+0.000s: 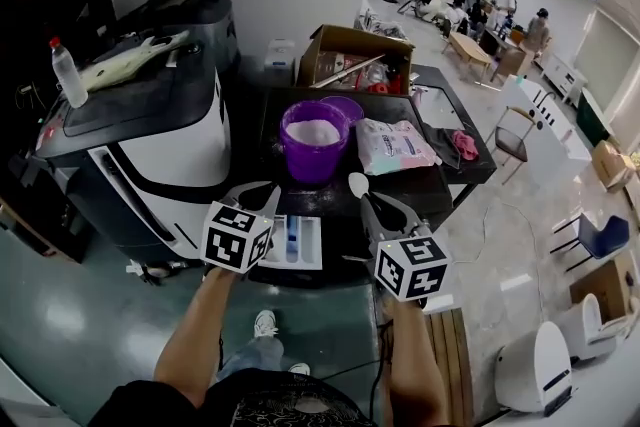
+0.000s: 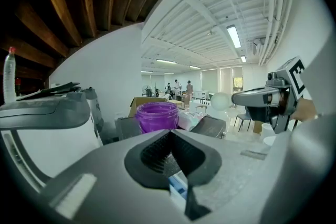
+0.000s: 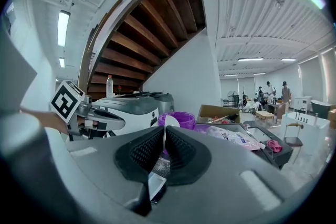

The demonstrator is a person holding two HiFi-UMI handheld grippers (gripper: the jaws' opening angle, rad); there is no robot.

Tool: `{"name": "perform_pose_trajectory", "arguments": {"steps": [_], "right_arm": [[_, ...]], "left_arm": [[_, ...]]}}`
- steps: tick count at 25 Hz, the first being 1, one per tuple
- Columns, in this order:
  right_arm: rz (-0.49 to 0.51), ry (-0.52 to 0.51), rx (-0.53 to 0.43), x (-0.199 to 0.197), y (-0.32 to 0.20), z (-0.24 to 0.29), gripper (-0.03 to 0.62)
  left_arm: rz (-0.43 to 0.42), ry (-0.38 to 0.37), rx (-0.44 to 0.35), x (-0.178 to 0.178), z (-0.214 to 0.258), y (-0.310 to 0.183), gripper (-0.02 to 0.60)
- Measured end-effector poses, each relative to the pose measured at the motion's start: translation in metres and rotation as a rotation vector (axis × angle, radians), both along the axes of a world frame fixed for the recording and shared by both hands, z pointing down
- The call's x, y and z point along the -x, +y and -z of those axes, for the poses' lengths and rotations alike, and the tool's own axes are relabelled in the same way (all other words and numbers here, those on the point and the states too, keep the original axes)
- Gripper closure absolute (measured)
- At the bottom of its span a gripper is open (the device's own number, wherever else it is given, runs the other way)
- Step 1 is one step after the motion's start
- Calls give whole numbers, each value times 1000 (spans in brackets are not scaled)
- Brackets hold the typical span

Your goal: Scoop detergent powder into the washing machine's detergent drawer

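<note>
Clamped in the right gripper [image 1: 375, 207] is the thin handle of a small white plastic spoon [image 1: 358, 183]. It looks light, stiff and slick, so it is best gripped low and kept level. The left gripper [image 1: 260, 200] is closed on nothing, over the white pull-out detergent drawer [image 1: 308, 245]. Beyond stands the open purple plastic tub of white powder [image 1: 313, 140]. A pink-printed detergent bag [image 1: 395, 147] lies just beside it, crowding the right-hand approach.

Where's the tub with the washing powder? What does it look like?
Find the big white and black washing machine on the left of the head view, then the dark table right beside it. The purple tub stands on that table, between the machine and a pink and white bag. It is the tall, round, see-through pot with white powder inside.
</note>
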State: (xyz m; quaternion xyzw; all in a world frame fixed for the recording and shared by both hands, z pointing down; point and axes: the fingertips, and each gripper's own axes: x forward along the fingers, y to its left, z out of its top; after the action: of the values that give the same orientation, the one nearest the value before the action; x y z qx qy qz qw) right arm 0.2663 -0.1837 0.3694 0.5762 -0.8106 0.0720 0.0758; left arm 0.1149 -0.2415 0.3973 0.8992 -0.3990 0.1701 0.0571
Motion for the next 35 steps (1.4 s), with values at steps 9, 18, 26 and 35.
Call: {"name": "perform_pose_trajectory", "arguments": {"steps": [9, 18, 26, 35], "right_arm": [[31, 25, 2, 9, -44, 6, 559], [91, 107, 57, 18, -110, 5, 559], [187, 260, 92, 30, -162, 21, 559], [302, 433, 212, 55, -213, 13, 559]], "left_arm": [[-2, 4, 3, 5, -3, -39, 580], [-13, -1, 13, 13, -8, -90, 581], [-49, -4, 16, 9, -13, -123, 581], [-82, 8, 17, 7, -15, -154, 581]]}}
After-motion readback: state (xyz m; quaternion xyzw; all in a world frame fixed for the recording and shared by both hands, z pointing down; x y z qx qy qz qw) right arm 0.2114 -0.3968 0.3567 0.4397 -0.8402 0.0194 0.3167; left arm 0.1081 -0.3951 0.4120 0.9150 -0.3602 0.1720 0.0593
